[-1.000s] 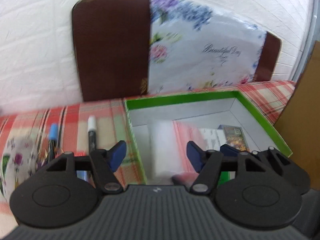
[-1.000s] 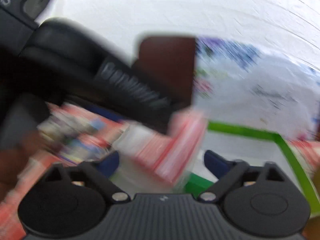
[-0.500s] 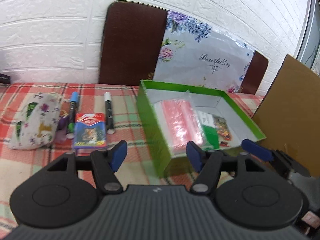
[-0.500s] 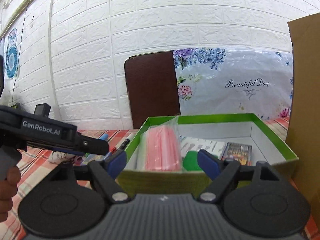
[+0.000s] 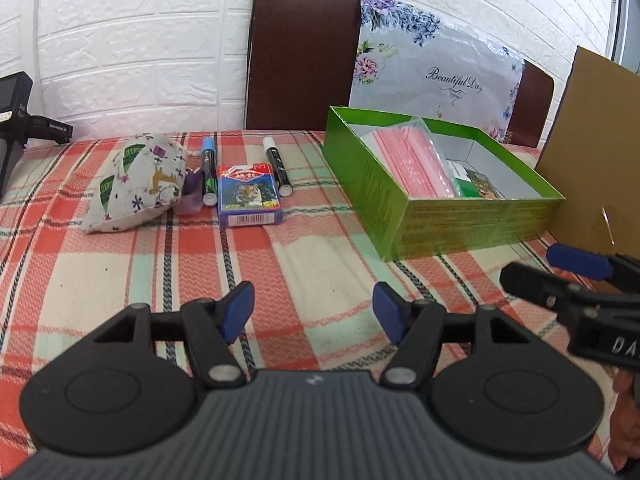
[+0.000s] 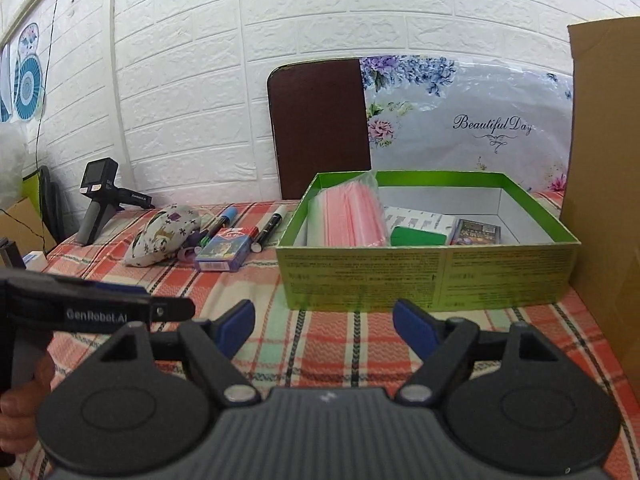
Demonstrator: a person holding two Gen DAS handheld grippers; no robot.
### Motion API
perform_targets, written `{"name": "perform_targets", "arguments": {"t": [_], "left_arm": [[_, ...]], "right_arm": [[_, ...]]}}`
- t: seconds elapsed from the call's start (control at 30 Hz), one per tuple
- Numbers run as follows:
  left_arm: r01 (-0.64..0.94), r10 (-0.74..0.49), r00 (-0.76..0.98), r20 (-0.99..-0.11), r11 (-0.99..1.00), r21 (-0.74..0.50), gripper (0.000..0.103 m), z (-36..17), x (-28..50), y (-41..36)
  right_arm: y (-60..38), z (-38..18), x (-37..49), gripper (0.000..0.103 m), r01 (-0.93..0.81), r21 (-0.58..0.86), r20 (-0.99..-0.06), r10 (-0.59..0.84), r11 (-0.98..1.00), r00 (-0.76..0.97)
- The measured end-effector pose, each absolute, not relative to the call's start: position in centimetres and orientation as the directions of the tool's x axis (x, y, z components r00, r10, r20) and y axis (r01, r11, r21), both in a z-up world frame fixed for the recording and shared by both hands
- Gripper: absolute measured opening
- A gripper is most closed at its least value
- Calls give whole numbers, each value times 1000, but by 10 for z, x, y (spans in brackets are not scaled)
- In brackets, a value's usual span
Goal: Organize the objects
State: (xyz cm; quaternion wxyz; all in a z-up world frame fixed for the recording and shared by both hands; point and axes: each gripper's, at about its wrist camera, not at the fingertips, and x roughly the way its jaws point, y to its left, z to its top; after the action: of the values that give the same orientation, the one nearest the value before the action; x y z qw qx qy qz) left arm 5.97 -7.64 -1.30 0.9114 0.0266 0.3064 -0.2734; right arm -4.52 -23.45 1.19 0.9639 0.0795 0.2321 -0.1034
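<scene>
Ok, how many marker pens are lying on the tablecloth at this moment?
2. A blue-capped marker lies between the floral pouch and the card box; a white-capped marker lies on the card box's other side. The pouch could hide more.

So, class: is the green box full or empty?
Partly filled. The green box holds a pink bag, a green pack and a card box; bare floor remains.

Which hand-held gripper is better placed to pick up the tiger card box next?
Probably the left hand-held gripper: open and empty, it faces the loose items, with the tiger card box ahead. The right hand-held gripper, also open and empty, sits in front of the green box.
</scene>
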Motion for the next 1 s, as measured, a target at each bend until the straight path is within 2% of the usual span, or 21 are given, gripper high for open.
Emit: {"name": "perform_targets", "arguments": {"t": [0.23, 0.63, 0.8, 1.0], "left_arm": [[494, -443, 692, -570, 867, -73, 67, -4, 56, -77], [393, -325, 696, -641, 919, -39, 68, -5, 65, -53], [345, -269, 722, -637, 938, -5, 73, -3, 66, -45], [325, -240, 731, -638, 945, 18, 74, -2, 68, -47]], "right_arm": [[-232, 29, -47, 79, 258, 101, -449, -188, 961, 873], [-216, 16, -28, 79, 226, 155, -528, -112, 962, 842], [-208, 15, -24, 79, 189, 153, -524, -83, 970, 848], [-215, 10, -24, 79, 204, 178, -536, -79, 963, 841]]}}
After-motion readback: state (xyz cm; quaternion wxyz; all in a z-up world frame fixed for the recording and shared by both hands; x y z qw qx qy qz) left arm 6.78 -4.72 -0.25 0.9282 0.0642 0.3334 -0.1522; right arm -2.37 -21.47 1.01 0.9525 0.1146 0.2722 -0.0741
